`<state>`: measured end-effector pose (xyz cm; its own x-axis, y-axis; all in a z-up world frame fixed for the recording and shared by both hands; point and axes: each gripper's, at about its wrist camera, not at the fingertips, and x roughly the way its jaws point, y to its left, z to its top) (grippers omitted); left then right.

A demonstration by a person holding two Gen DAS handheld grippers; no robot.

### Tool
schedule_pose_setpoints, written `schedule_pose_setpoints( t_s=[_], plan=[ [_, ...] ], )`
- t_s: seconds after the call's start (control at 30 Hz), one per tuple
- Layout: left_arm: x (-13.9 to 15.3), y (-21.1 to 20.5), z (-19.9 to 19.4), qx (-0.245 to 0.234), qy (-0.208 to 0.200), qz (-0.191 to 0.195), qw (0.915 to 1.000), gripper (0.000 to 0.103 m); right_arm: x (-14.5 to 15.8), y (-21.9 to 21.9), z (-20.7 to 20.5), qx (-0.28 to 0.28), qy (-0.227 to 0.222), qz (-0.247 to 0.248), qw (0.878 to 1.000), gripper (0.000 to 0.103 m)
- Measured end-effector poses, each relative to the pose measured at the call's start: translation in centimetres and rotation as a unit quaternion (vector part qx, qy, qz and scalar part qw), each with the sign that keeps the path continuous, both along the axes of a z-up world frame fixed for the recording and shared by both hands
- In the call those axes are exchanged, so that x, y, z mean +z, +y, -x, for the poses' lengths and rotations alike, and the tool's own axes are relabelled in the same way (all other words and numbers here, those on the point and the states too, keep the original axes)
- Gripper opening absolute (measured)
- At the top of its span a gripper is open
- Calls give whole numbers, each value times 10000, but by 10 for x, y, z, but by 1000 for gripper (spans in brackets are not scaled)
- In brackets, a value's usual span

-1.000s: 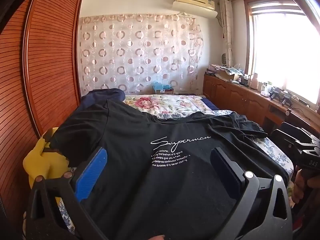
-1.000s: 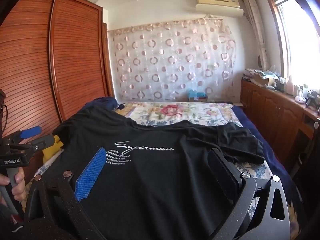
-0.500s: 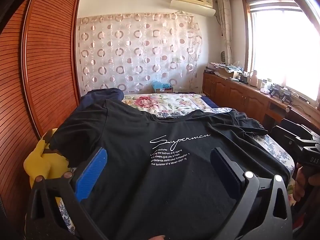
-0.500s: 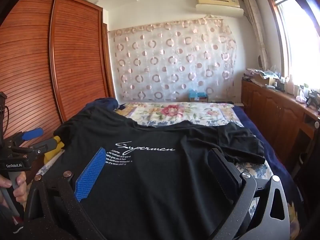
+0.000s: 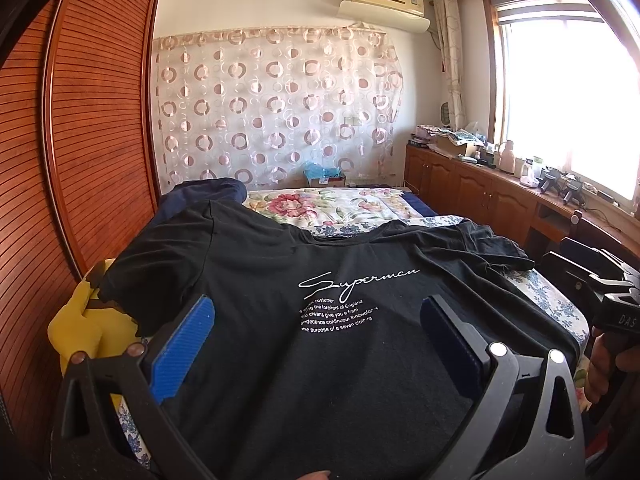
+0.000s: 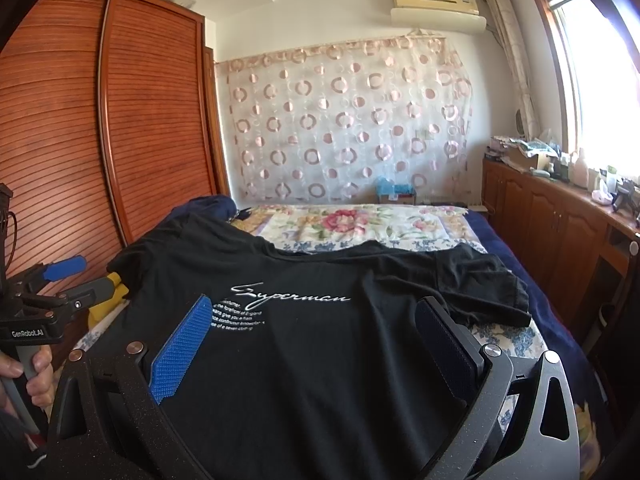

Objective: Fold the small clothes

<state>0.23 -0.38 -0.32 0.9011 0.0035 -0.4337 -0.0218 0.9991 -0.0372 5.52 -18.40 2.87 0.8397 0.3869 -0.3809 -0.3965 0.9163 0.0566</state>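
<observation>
A black T-shirt (image 5: 328, 344) with white "Superman" lettering lies spread flat, front up, on the near end of the bed; it also shows in the right wrist view (image 6: 312, 344). My left gripper (image 5: 316, 312) is open and empty above the shirt's lower middle, its blue pads wide apart. My right gripper (image 6: 316, 316) is open and empty above the shirt's lower right part. The right gripper's body shows at the right edge of the left wrist view (image 5: 600, 292). The left gripper shows at the left edge of the right wrist view (image 6: 60, 284). The right sleeve (image 6: 484, 284) is rumpled.
The bed (image 5: 340, 208) has a floral cover beyond the shirt. A yellow item (image 5: 80, 320) lies at the bed's left edge by the slatted wooden wardrobe (image 5: 92, 152). A dark blue cloth (image 5: 208, 194) lies at the far left. Wooden cabinets (image 5: 480, 200) run along the right.
Both grippers stay open above the shirt. The left wrist view has tilted up slightly. The shirt has not moved.
</observation>
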Motion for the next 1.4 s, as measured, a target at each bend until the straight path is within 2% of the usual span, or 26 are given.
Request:
schedule_pose_setpoints(
  t_s=[1.4],
  plan=[
    [9,-2,5,-17,-91,-110,9999,103,2,0,-2,-11,-22,-34,10000,103]
  ],
)
